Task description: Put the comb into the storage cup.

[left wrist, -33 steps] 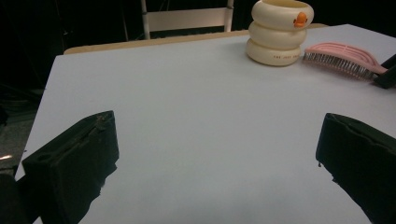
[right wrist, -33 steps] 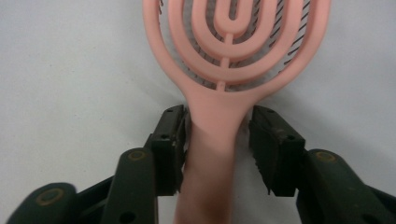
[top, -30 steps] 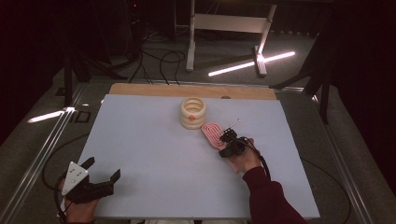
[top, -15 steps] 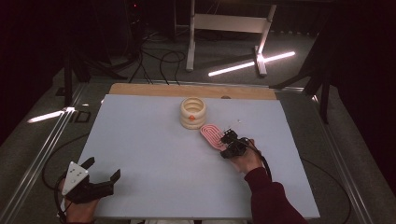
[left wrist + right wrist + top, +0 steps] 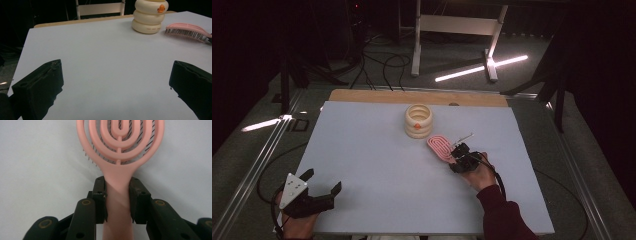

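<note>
A pink vented hairbrush (image 5: pixel 441 147) lies bristles down on the white table, just right of centre. My right gripper (image 5: pixel 460 160) is shut on its handle (image 5: pixel 118 195), with both jaws pressed against the handle's sides. The brush head (image 5: pixel 120 140) points away from me. A cream ringed container (image 5: pixel 418 120) with a small orange mark stands upright behind the brush, apart from it. My left gripper (image 5: pixel 319 184) rests open near the table's front left corner, its jaws wide with bare table between them. From the left gripper view the container (image 5: pixel 150 15) and the brush (image 5: pixel 188 30) sit far right.
The white table top (image 5: pixel 372 150) has a wooden strip (image 5: pixel 412 96) along its far edge. Beyond it are dark floor, cables and a white stand (image 5: pixel 457 30). Metal rails (image 5: pixel 257 160) run along the left side.
The right gripper and the brush have shifted very slightly. The left gripper has stayed in place.
</note>
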### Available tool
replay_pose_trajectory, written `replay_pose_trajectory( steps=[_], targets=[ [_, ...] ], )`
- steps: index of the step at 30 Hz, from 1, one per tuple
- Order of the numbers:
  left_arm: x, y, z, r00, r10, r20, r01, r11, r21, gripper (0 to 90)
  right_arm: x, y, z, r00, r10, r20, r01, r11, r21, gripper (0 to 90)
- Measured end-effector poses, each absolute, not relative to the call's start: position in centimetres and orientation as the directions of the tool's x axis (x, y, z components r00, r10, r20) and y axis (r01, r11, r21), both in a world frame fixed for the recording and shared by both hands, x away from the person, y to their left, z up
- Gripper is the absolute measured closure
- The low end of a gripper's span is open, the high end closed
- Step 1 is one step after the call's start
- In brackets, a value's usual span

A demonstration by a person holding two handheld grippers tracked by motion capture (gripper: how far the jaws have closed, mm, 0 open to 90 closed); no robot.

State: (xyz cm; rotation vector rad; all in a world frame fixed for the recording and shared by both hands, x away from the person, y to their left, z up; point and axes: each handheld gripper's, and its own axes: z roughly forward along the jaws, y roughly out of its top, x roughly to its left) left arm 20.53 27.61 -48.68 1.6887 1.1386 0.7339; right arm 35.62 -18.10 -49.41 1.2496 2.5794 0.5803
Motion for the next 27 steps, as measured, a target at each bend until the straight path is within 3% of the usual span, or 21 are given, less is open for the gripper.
replay_pose_trajectory(
  steps=[20,27],
  targets=[
    [20.7,26.5,-48.6,0.399,0.917,-0.009,0.377,-0.155,0.913,0.0,34.5,-18.5,-48.7,-0.613,0.79,-0.036,0.67,0.543,0.506,70.2],
    [21.0,26.5,-48.2,0.393,0.918,-0.045,0.389,-0.122,0.913,0.0,34.3,-18.8,-48.4,-0.61,0.792,-0.039,0.664,0.537,0.52,70.2]
  ],
)
